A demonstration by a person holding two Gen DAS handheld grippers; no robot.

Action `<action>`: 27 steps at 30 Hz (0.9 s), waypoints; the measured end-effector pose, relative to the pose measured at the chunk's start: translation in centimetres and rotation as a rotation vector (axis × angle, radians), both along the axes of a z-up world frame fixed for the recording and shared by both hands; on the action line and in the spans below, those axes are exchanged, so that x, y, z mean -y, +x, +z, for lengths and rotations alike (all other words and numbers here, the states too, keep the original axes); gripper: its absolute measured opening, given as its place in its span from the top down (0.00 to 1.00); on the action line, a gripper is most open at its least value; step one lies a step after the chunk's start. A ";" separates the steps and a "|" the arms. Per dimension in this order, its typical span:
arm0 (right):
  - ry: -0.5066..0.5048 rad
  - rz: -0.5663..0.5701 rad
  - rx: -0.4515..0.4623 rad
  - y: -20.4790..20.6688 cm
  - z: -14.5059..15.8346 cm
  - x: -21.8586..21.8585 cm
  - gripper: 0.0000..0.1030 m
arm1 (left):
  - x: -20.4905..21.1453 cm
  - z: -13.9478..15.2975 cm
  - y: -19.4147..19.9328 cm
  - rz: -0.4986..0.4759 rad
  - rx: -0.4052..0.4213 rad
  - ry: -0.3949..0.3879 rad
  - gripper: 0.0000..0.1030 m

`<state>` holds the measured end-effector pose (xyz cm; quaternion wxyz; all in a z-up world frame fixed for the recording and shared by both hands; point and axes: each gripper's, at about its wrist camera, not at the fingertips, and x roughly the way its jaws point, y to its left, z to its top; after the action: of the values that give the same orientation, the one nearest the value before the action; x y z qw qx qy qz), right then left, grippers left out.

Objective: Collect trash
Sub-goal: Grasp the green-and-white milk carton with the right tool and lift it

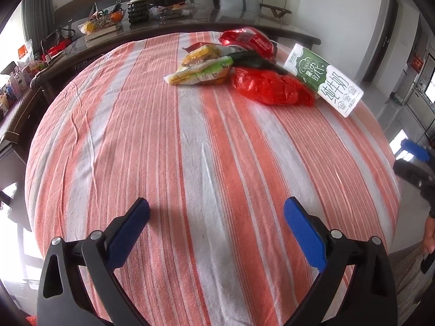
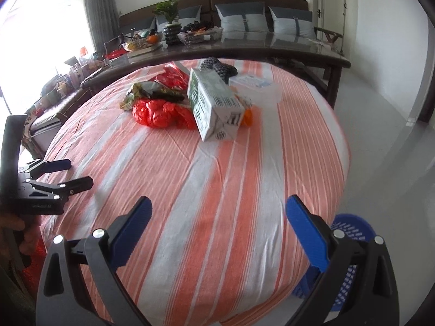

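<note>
Both your left gripper (image 1: 217, 224) and right gripper (image 2: 218, 221) hang with jaws wide apart, holding nothing, over the near side of the striped desk (image 1: 168, 146). The trash sits heaped in the upper middle of both views: a milk carton (image 2: 214, 103), a red plastic bag (image 2: 159, 112) and snack wrappers (image 1: 202, 68). The carton leans on the loose bag, so a careless grab may topple it off the desk edge. The blue basket (image 2: 350, 229) sits low at lower right, easy to miss. The carton reads "Cloud" and Chinese characters, "纯牛奶".
</note>
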<state>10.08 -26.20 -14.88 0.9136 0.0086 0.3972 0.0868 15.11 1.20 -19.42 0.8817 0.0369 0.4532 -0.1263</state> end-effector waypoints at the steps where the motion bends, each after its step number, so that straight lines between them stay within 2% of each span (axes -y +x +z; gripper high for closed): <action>1: -0.015 0.013 0.000 0.5 0.4 -0.2 0.07 | 0.1 0.0 0.0 -0.001 0.002 0.010 0.05; 4: -0.052 0.056 -0.007 2.3 1.2 -1.1 0.07 | 0.7 -0.3 -0.2 -0.005 0.015 0.054 0.05; 7: -0.088 0.077 -0.029 4.9 1.6 -1.5 0.07 | 0.6 -0.3 -0.2 -0.003 0.018 0.048 0.05; 12: 0.000 0.048 -0.098 9.5 1.3 -0.7 0.07 | 0.6 -0.3 -0.2 -0.006 0.022 0.051 0.05; 17: -0.015 0.043 -0.119 12.5 1.2 -1.4 0.07 | 0.6 -0.3 -0.1 -0.008 0.022 0.050 0.05; 19: -0.056 0.033 -0.133 13.1 1.1 -1.9 0.23 | 0.6 -0.3 -0.1 -0.007 0.022 0.050 0.05; 20: -0.070 0.036 -0.142 13.1 1.0 -2.2 0.51 | 0.6 -0.3 -0.1 -0.007 0.022 0.050 0.05; 23: -0.097 0.052 -0.148 12.3 0.9 -2.8 0.62 | 0.6 -0.3 -0.1 -0.007 0.021 0.049 0.05; 27: -0.065 0.098 -0.135 9.0 1.8 -3.1 0.64 | 0.6 -0.3 0.0 -0.011 0.019 0.046 0.05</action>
<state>19.07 -23.11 -13.09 0.8792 -0.0347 0.4605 0.1176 15.09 0.65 -19.67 0.8842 0.0607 0.4472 -0.1202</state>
